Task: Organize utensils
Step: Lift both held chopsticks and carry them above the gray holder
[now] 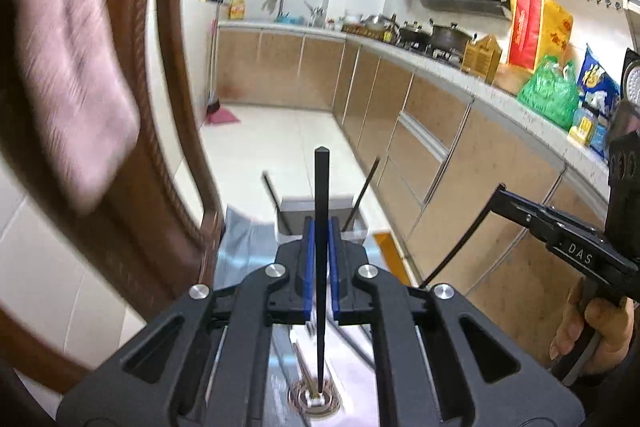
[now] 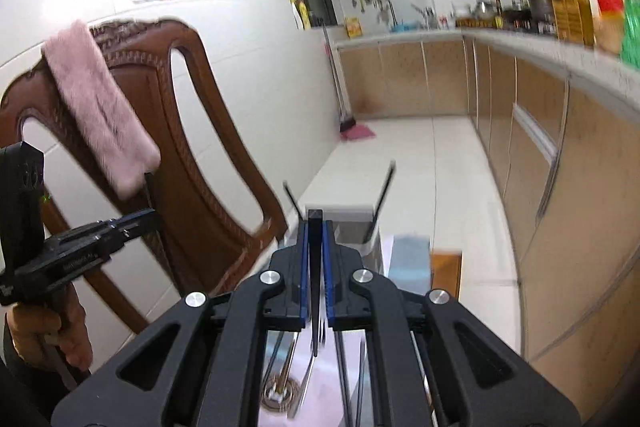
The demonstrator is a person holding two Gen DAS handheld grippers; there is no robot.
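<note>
Chopsticks: we clench one black chopstick (image 1: 321, 227) in our left gripper (image 1: 320, 259), another (image 2: 315, 267) in our right gripper (image 2: 316, 267), above the grey holder (image 2: 352, 227). Only the left view shows the stove pots (image 1: 448, 35); only the right shows the chair's full back (image 2: 192, 147).

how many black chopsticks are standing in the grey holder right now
2. One chopstick leans out at the grey holder's left side, the other chopstick leans at its right. The raised tongs cover part of the holder, so more may be hidden.

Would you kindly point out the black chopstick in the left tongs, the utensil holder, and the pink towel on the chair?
black chopstick (image 1: 321, 211): left wrist view, mid-shaft above the pads.
utensil holder (image 2: 352, 217): right wrist view, pale upper wall.
pink towel (image 2: 100, 103): right wrist view, middle of the cloth.
</note>
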